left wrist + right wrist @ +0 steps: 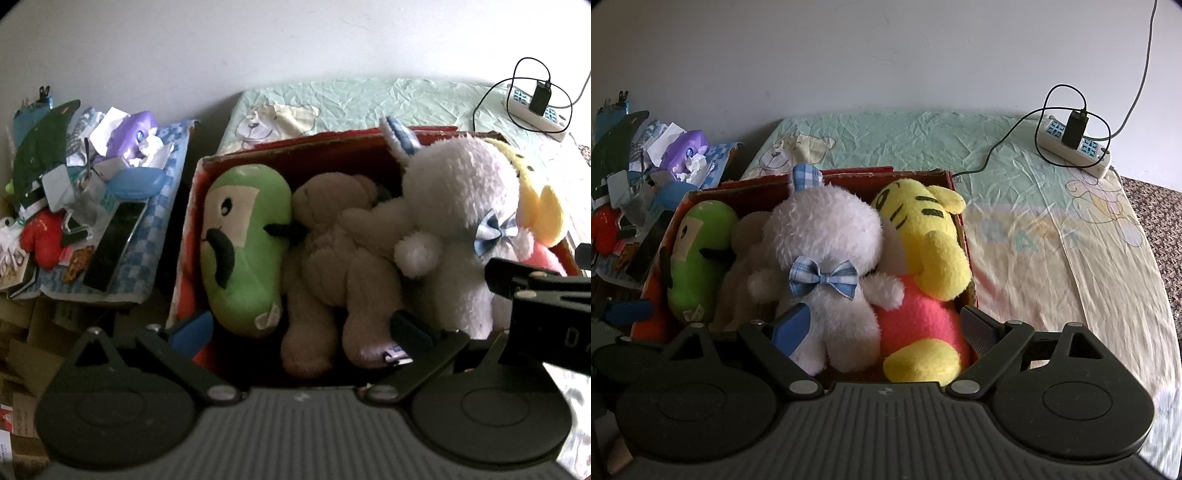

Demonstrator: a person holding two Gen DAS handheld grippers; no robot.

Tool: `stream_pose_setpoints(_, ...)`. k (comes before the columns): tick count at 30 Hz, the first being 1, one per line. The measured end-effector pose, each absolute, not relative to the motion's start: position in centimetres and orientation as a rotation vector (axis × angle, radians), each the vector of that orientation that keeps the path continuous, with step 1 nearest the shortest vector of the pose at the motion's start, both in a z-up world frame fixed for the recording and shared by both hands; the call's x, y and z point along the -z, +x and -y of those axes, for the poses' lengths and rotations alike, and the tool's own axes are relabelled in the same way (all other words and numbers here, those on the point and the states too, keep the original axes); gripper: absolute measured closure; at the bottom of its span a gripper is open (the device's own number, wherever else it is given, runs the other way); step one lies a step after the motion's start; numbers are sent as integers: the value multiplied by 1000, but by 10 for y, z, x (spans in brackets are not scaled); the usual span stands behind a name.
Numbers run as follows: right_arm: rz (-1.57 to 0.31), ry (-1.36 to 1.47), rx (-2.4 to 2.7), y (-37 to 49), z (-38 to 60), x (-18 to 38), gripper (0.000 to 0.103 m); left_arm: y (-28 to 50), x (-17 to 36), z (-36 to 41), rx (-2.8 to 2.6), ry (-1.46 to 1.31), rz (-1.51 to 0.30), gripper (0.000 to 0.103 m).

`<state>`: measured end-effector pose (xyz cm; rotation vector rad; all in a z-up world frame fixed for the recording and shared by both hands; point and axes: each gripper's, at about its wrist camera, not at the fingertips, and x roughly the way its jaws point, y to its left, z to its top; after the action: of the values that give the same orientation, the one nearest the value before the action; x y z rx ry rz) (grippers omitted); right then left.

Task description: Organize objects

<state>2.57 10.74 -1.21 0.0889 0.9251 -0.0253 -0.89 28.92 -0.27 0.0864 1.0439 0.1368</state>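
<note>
A cluttered pile [74,192] of papers, tissue packs and small items sits at the far left, beside the bed and apart from the red box [916,175].

The red box rests on the bed [1052,229] and holds four plush toys, packed side by side:

- Green plush [243,243]: against the left wall of the box, lying lengthwise.
- Beige plush [332,266]: touching the green plush, low in the box and partly covered.
- White plush [827,254]: centre-right, with a blue checked bow, riding highest and overlapping the beige plush.
- Yellow-and-pink plush [923,266]: pressed against the right wall.

A power strip [1075,147] with a plugged-in charger lies at the far corner of the bed, well apart from the box.

Left tool [299,332]: spread wide, holding nothing, poised at the near edge of the box over the green and beige plush. Right tool [886,328]: also spread wide and empty, poised over the white and yellow-and-pink plush.

Judged state: the toys appear already collected, and the step in hand is settling them.

Recommended procedure:

1. Press the white plush down evenly so it sits below the rim.
2. Apply the pads to the body of the toy, not the bow or ears.
3. Avoid pushing the thin cardboard walls outward.
4. Withdraw each tool straight back to avoid dragging fur.
</note>
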Motion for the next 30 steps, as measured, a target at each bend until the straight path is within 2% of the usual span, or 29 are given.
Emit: stream_pose_setpoints(30, -902, 54, 23, 20, -117, 8, 13, -18, 1, -294, -157, 63, -1039, 1)
